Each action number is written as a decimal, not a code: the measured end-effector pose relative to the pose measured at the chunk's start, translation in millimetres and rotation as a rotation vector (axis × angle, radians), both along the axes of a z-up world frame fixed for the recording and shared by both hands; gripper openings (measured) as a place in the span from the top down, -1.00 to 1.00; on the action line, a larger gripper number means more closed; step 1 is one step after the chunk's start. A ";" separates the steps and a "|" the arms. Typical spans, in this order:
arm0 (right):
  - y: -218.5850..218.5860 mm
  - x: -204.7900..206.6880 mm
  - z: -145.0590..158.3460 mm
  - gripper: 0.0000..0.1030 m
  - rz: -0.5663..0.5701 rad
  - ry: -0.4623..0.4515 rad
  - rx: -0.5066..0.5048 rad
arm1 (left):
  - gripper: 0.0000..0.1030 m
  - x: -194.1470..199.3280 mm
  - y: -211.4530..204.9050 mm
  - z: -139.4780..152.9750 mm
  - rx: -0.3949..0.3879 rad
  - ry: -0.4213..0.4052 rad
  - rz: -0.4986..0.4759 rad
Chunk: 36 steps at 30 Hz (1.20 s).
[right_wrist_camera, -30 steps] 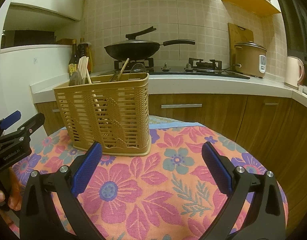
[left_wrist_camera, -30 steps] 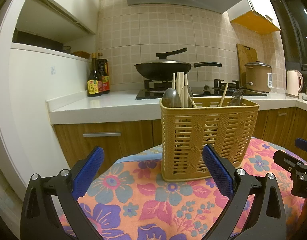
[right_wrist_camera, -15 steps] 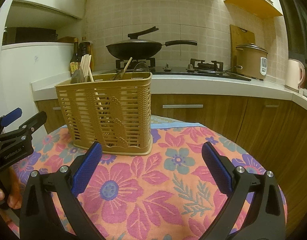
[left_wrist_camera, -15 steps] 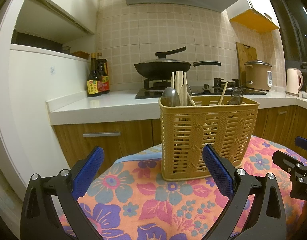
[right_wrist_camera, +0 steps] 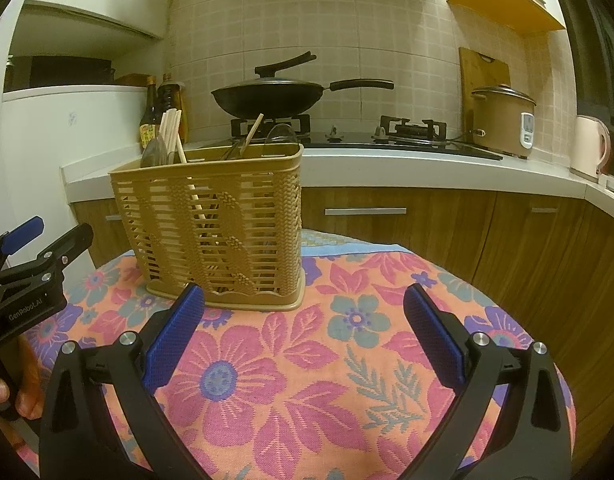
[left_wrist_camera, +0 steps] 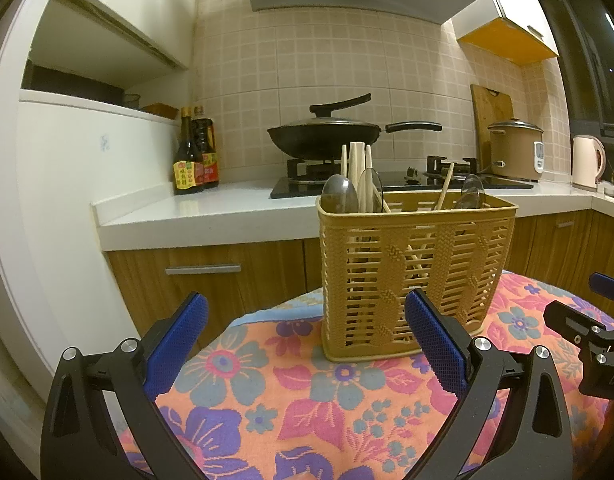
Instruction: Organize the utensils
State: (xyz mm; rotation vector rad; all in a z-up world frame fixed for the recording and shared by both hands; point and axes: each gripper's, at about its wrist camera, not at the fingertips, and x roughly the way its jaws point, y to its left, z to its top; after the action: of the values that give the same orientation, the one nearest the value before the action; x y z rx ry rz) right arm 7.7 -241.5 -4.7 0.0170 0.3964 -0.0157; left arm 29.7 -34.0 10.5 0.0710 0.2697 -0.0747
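We see our left gripper [left_wrist_camera: 307, 336] with its blue pads spread wide and nothing between them, hovering above the flowered tablecloth [left_wrist_camera: 275, 396]. The tan basket [left_wrist_camera: 415, 272] stands upright on the cloth at about one o'clock from it, just beyond the right pad. In it, a bundle of chopsticks [left_wrist_camera: 357, 168] and a spoon [left_wrist_camera: 339, 196] rise at the left end, and a single chopstick [left_wrist_camera: 445, 186] leans beside another spoon [left_wrist_camera: 472, 191] toward the right end.

Our right gripper [right_wrist_camera: 305, 332] is likewise spread and holds nothing. From it the basket [right_wrist_camera: 211, 232] sits at eleven o'clock, close to the left pad. At nine o'clock the other gripper appears, held by a hand [right_wrist_camera: 11, 396].

On the counter [left_wrist_camera: 203, 216] behind, a wok [left_wrist_camera: 323, 136] sits on the stove at twelve o'clock.
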 end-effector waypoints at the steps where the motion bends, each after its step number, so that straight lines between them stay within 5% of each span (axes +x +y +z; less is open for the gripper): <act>1: -0.1 -0.3 0.1 -0.84 0.001 -0.002 0.000 | -0.85 0.6 -0.3 -0.2 0.000 0.000 -0.001; 36: -2.7 6.1 -5.1 -0.84 0.003 0.030 0.009 | -0.86 -0.2 -0.1 -1.2 0.043 -0.012 0.030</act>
State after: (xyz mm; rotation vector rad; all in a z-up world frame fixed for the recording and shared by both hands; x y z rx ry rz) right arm 13.8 -244.3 -9.8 0.0251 0.4268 -0.0116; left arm 29.5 -34.2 9.2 0.1101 0.2605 -0.0388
